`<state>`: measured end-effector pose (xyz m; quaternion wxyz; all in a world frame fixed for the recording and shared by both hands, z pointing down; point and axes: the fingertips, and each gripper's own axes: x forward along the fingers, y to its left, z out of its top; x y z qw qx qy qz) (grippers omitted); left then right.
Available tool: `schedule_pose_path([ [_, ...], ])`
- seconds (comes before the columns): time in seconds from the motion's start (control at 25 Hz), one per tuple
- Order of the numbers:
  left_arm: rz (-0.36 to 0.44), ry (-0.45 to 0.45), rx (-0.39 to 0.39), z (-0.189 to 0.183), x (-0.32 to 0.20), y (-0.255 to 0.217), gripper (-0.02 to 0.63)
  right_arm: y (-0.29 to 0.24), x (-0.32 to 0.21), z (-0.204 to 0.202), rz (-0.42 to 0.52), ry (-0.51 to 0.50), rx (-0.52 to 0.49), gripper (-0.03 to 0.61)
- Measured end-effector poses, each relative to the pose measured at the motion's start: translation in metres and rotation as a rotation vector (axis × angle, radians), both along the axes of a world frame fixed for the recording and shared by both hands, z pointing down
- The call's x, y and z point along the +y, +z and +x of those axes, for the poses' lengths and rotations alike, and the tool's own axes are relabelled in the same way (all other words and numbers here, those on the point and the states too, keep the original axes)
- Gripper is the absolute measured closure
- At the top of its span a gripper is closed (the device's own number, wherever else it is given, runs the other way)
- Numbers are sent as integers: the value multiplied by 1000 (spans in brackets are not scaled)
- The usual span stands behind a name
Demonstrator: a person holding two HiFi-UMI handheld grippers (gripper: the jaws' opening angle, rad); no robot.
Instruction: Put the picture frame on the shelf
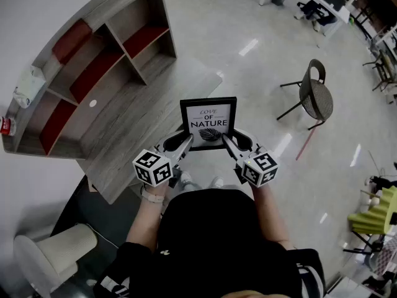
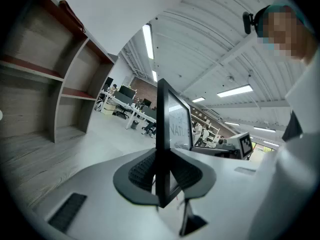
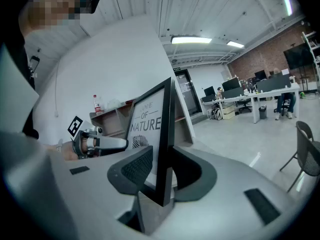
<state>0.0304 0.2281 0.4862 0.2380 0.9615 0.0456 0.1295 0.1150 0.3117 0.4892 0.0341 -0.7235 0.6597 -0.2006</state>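
A black picture frame (image 1: pixel 208 123) with a white print reading "LOVE OF NATURE" is held up in the air between both grippers. My left gripper (image 1: pixel 184 143) is shut on the frame's lower left edge (image 2: pixel 162 134). My right gripper (image 1: pixel 227 141) is shut on its lower right edge (image 3: pixel 165 149), whose print faces left in the right gripper view. The shelf (image 1: pixel 93 73), a grey wood unit with red inner boards, stands to the left against the wall, its compartments bare. In the left gripper view the shelf (image 2: pixel 50 84) fills the left side.
A tissue pack (image 1: pixel 28 85) and a small bottle (image 1: pixel 6 126) sit on the shelf's top. A low wooden platform (image 1: pixel 142 123) extends from the shelf toward me. A chair (image 1: pixel 313 98) stands on the floor to the right. A white seat (image 1: pixel 49 253) is at lower left.
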Motion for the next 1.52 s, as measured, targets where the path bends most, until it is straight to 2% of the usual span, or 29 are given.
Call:
schedule_pose_path([
  [0.36,-20,9,13,-3,-3,-19,532,-22,-2,-4,-14,9,15,463],
  [0.6,-45,32,34,-30,-90,6,532,-1,-87,-33,-43,34,38,463],
  [0.96,-54,17,14,-53,-142,16,532,10,-141,-55,-69,26,22,463],
  [1.24,-58,-49,-5,-44,-189,35,532,29,-194,-41,-79,-37,8,462],
  [1.52,-38,-163,-13,-4,-232,28,532,24,-249,9,-64,-159,7,462],
])
